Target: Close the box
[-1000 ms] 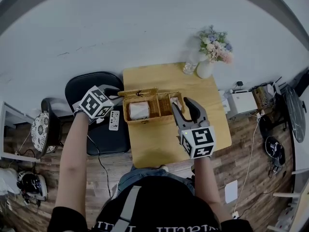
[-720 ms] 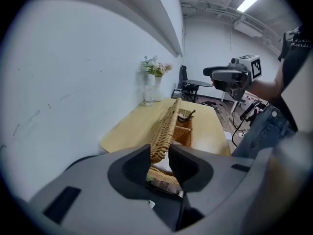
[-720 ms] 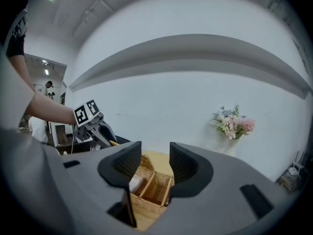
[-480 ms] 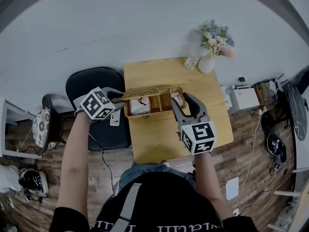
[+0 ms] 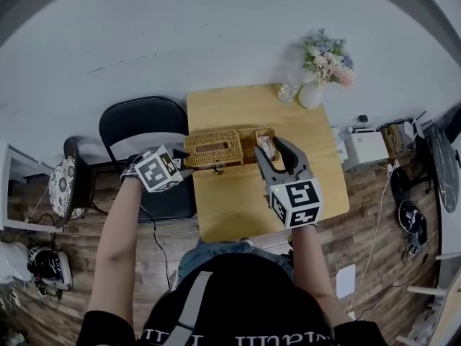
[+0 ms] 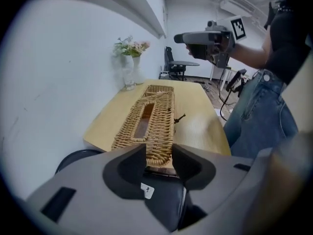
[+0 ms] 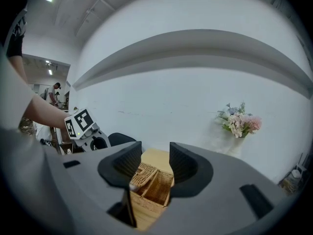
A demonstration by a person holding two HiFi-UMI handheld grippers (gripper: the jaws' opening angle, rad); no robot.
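Wicker box [image 5: 250,143] mid-frame on table [image 5: 238,207], lid [image 5: 214,147] down flat. Left gripper [image 6: 159,153] jaws just opened wider, lid end between them, seems loose. Right gripper [image 7: 155,155] jaws apart, empty, by box right end.

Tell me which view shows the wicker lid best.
The left gripper view: the wicker lid fills the centre, its weave and long slot clear. The head view shows it small from above; the right gripper view shows only a small, far part.
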